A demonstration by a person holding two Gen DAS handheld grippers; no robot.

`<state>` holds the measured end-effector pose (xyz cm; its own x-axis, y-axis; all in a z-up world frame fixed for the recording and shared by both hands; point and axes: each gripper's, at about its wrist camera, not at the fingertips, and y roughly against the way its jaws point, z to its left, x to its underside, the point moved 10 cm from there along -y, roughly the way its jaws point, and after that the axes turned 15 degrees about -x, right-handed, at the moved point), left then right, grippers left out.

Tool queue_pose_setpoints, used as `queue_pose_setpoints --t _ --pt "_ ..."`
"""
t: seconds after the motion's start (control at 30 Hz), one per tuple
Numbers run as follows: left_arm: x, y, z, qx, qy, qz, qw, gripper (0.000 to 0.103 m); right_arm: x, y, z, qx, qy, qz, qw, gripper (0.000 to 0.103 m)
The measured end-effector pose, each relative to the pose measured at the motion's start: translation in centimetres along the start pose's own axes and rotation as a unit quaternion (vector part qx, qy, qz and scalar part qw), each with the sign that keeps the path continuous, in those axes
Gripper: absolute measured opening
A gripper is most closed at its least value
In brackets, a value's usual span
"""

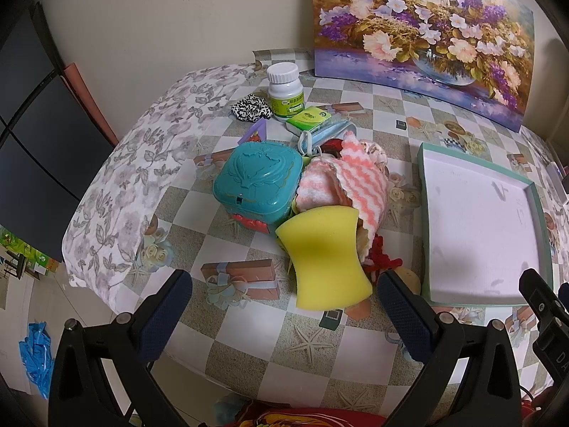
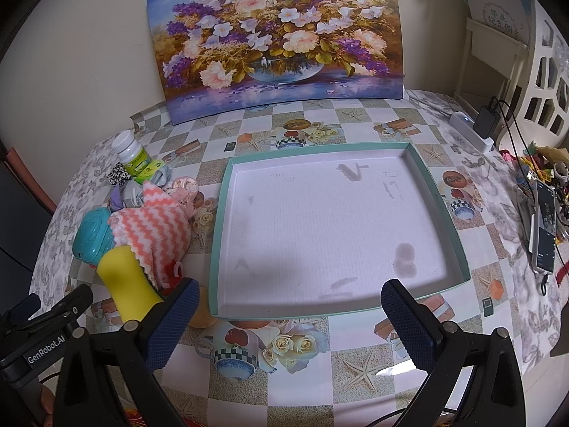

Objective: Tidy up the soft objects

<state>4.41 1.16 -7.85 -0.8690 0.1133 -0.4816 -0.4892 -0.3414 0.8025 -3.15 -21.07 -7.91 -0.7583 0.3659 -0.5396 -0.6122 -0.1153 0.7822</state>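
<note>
1. Left wrist view: the left gripper (image 1: 284, 306) is spread wide, holding nothing. The sponge (image 1: 325, 256) lies between its fingers, leaning on the cloth (image 1: 350, 185) beside the tray (image 1: 426, 227). The bottle (image 1: 285, 93) label is unreadable.
2. Right wrist view: the right gripper (image 2: 290, 323) is spread apart over the tray (image 2: 217, 249). The left gripper's body reads "GenRobot.AI".

On the bench (image 2: 320, 384), the sponge (image 1: 325, 256) leans on the cloth (image 1: 355, 178), box (image 1: 258, 178) left, tray (image 2: 458, 245) right.

place: home, probably | cues: patterned tablecloth (image 2: 355, 373); flower painting (image 2: 277, 35); medicine bottle (image 1: 285, 90)
</note>
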Motion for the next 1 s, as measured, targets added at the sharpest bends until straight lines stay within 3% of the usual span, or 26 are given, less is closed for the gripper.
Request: queue_pose_setpoints --t 0.63,1.0 --pt "0.4 -0.4 -0.5 0.008 -0.001 0.009 0.9999 0.103 0.1 -0.2 0.0 0.001 0.001 0.001 1.0 0.103" --pt "0.7 -3.6 -0.9 0.046 0.013 0.082 0.9955 0.103 0.8 -2.5 2.4 -0.012 0.045 0.043 0.998 0.103"
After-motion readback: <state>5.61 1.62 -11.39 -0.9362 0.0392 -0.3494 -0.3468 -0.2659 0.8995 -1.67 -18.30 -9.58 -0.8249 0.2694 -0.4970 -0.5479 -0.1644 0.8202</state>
